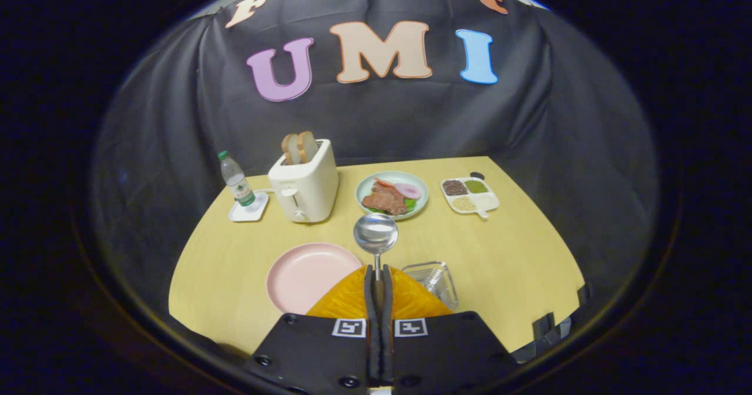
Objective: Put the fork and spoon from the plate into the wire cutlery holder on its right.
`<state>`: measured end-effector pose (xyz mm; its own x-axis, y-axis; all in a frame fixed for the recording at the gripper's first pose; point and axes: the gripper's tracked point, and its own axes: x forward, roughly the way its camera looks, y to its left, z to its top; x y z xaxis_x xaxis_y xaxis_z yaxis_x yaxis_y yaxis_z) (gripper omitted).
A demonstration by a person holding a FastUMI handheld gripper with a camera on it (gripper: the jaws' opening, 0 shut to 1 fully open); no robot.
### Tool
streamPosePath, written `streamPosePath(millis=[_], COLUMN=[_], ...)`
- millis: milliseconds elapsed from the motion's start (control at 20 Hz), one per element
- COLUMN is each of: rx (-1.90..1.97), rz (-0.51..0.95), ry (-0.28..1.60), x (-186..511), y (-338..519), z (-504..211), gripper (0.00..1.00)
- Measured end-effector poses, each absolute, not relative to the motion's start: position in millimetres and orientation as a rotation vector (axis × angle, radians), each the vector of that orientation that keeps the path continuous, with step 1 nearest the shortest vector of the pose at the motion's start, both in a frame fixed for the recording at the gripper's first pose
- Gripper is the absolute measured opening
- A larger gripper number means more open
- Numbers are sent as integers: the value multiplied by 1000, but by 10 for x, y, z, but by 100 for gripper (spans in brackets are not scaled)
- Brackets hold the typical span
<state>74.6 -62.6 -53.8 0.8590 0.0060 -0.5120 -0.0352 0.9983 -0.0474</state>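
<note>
Gripping the shiny metal spoon (376, 239) by its handle, the gripper (379, 283) has both fingers clenched on it, the bowl standing out straight ahead of the fingertips along their line. Its long axis runs forward, away from the jaws. The clear wire cutlery holder (435, 280) sits on the yellow wooden table (505, 248) just to the right of the fingers, with the empty round pink plate (305, 274) to their left. The fork cannot be made out; it may already be in the holder.
</note>
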Motion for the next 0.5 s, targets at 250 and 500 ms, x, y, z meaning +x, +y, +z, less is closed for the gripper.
streamPosePath(millis=[250,500], rx=[-58,-91], rz=[-11,8], ry=[690,868], x=[635,549], y=[-1064,-1227], z=[-583,-801], gripper=[4,4])
